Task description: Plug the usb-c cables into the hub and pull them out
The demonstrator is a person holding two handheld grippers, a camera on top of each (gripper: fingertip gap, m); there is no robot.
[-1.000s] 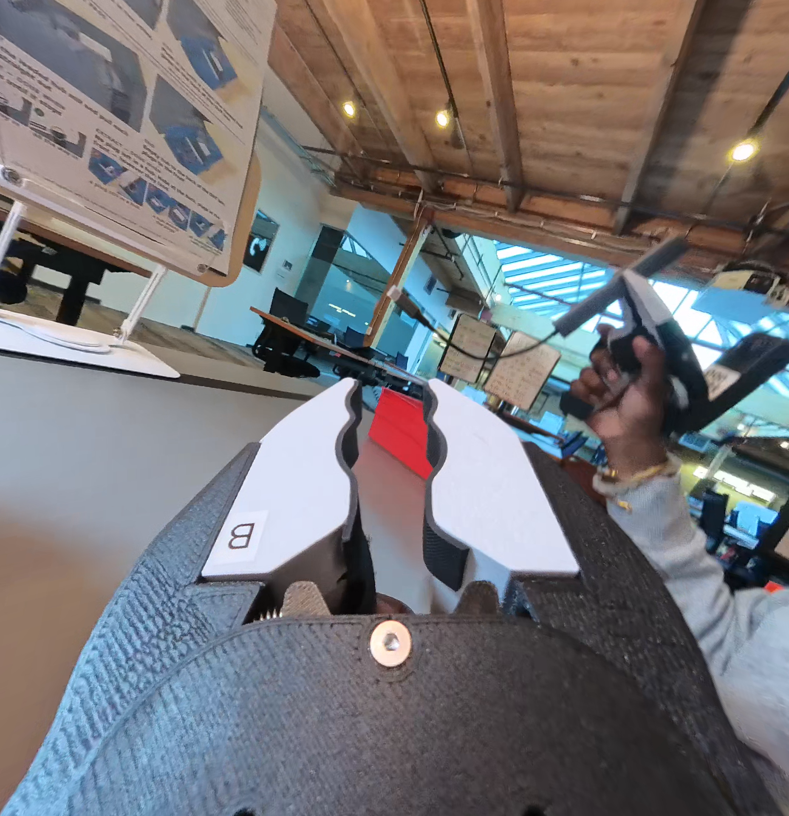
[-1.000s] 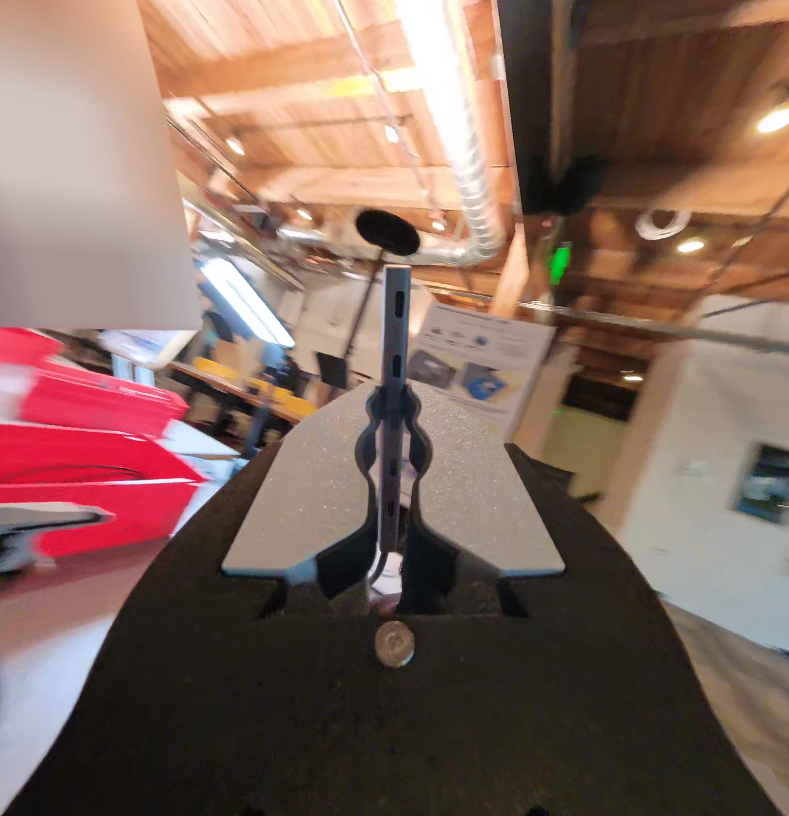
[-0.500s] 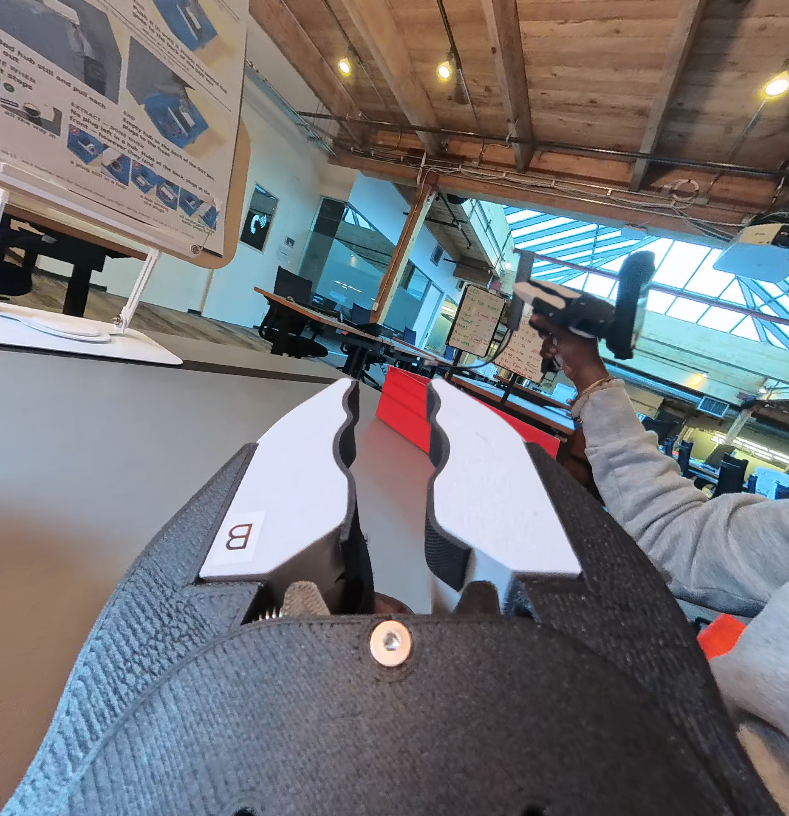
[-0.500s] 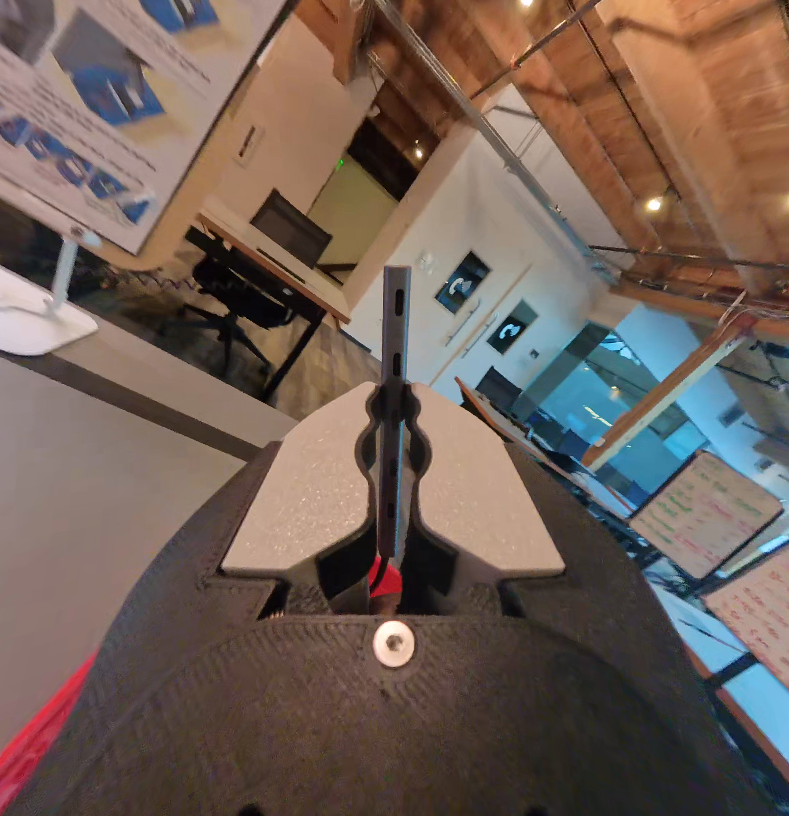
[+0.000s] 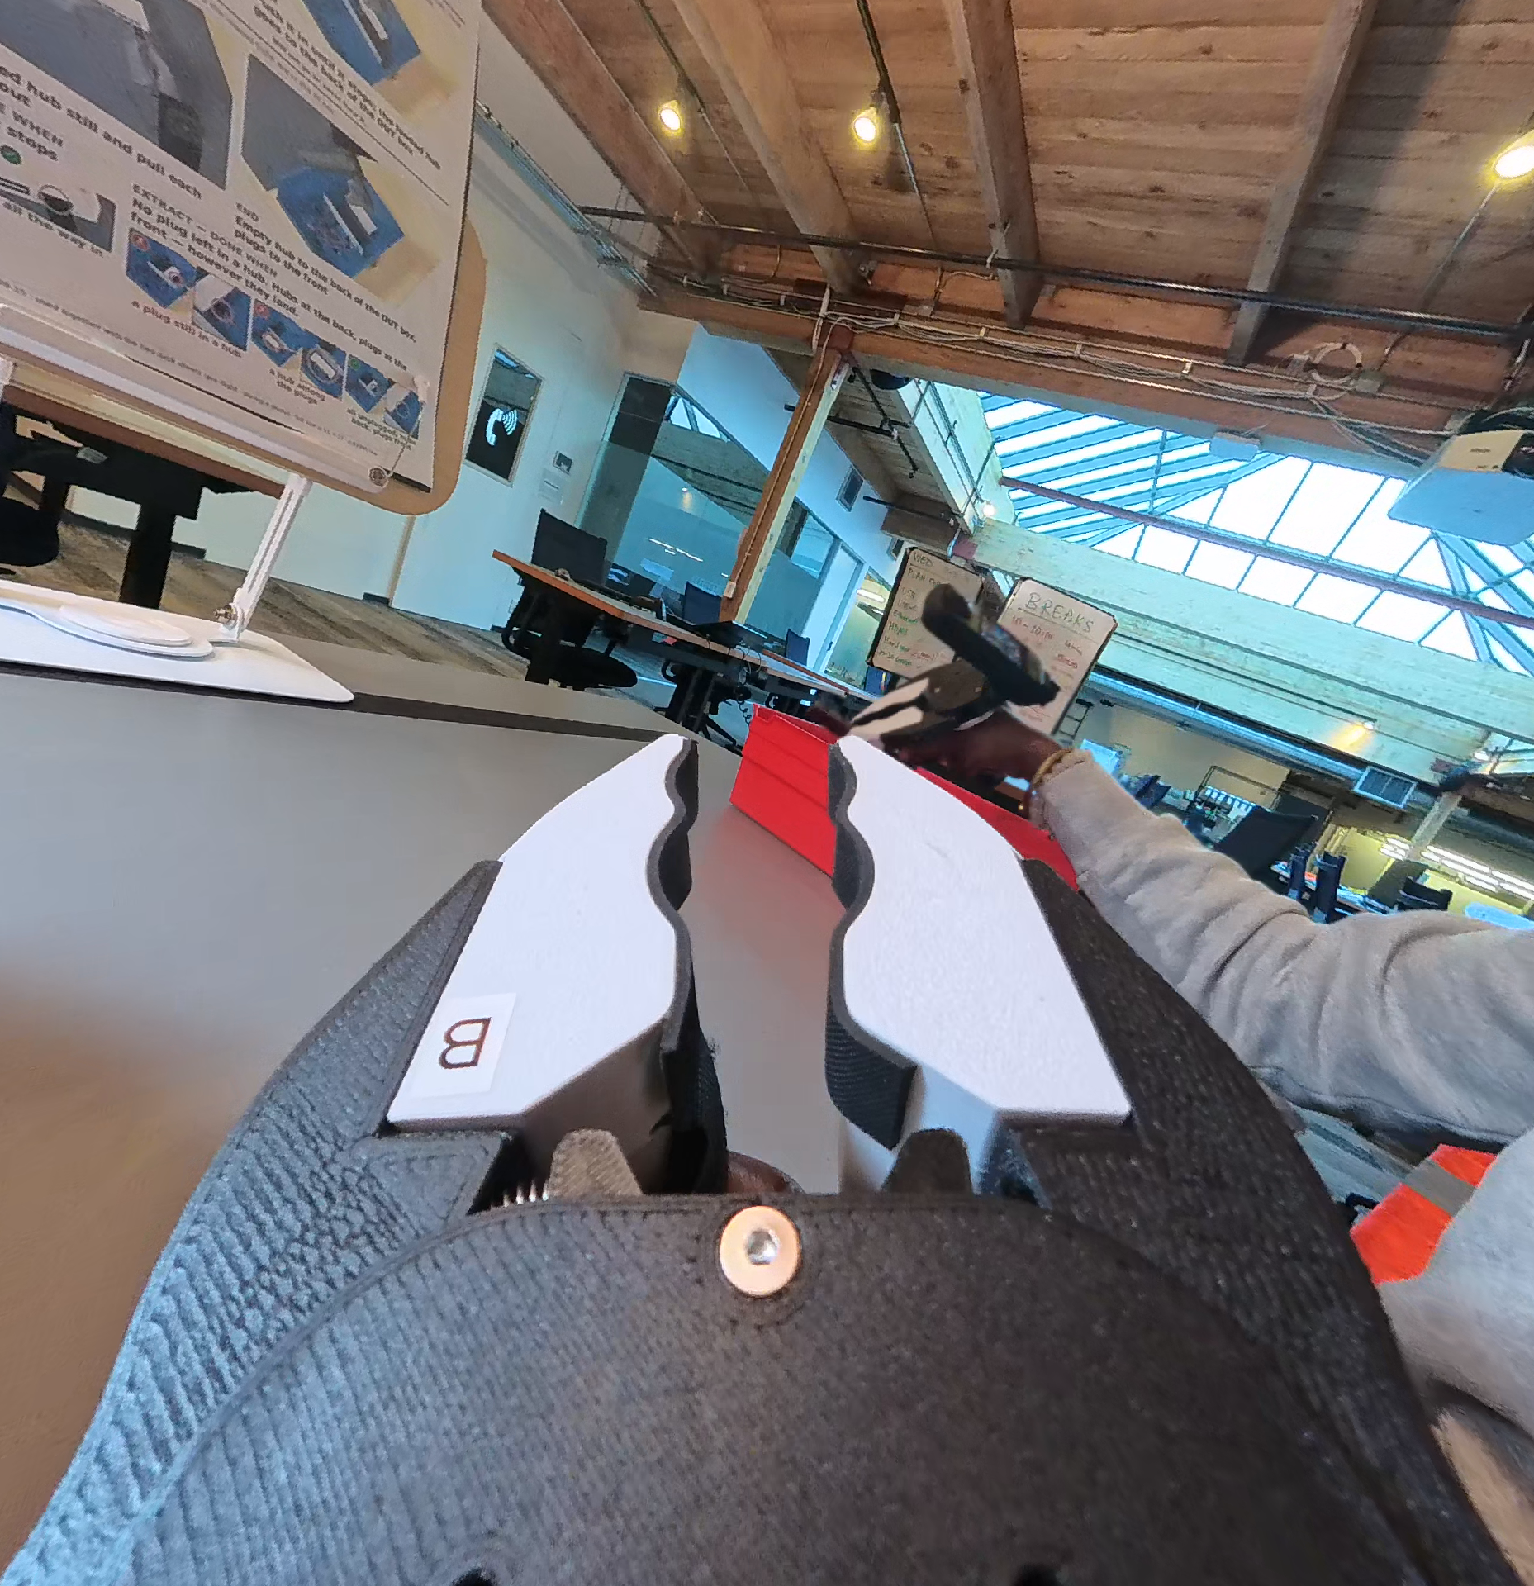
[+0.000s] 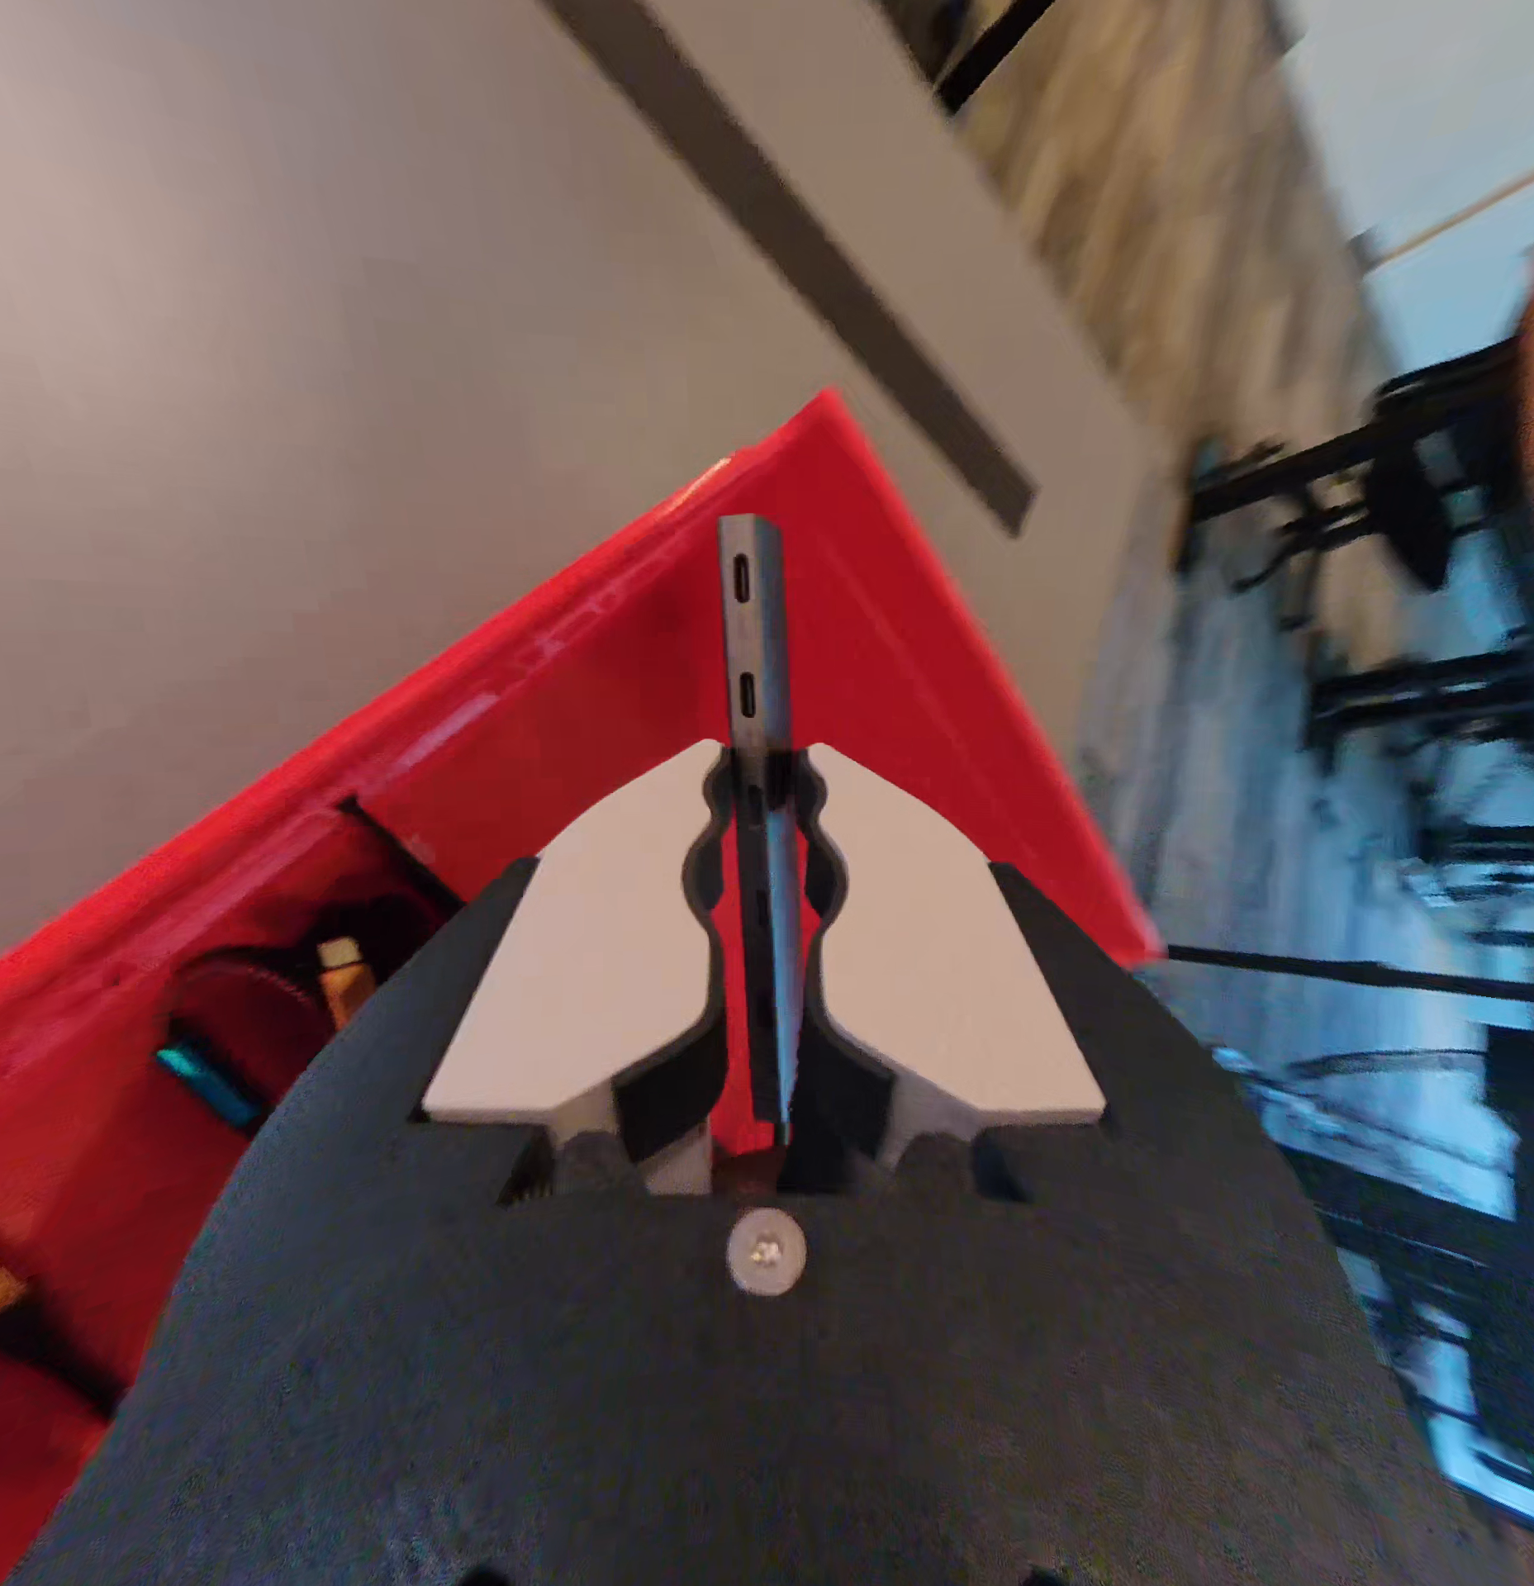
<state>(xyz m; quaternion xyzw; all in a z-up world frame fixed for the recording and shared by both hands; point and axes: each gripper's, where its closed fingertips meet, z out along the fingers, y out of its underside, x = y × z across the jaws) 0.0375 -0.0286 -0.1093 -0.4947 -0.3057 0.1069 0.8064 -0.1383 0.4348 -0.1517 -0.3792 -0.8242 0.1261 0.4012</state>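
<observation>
A smooth grey bench [image 5: 231, 858] under timber ceiling beams lies beneath the left gripper [image 5: 761, 772], jaws apart and empty, while the right gripper [image 6: 765, 755] has its jaws clamped on a slim dark hub [image 6: 753, 635] above a red plastic bin [image 6: 574, 687].

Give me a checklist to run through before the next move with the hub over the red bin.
1. Right claw has a firm hold on the hub: ok, fingers shut on its flat sides, hub sticking out past the tips.
2. Hub ports free of plugs: ok for the two exposed ports; the ones between the fingers cannot be judged.
3. Hub is over the red bin: ok, the bin's far corner lies behind it.
4. Cables in the bin located: cannot tell, only blurred dark coils and a plug at lower left.
5. Left claw free to take a cable: ok, open and empty above the table.
6. Picture sharp enough to aim: not ok, right view is motion-blurred.
</observation>
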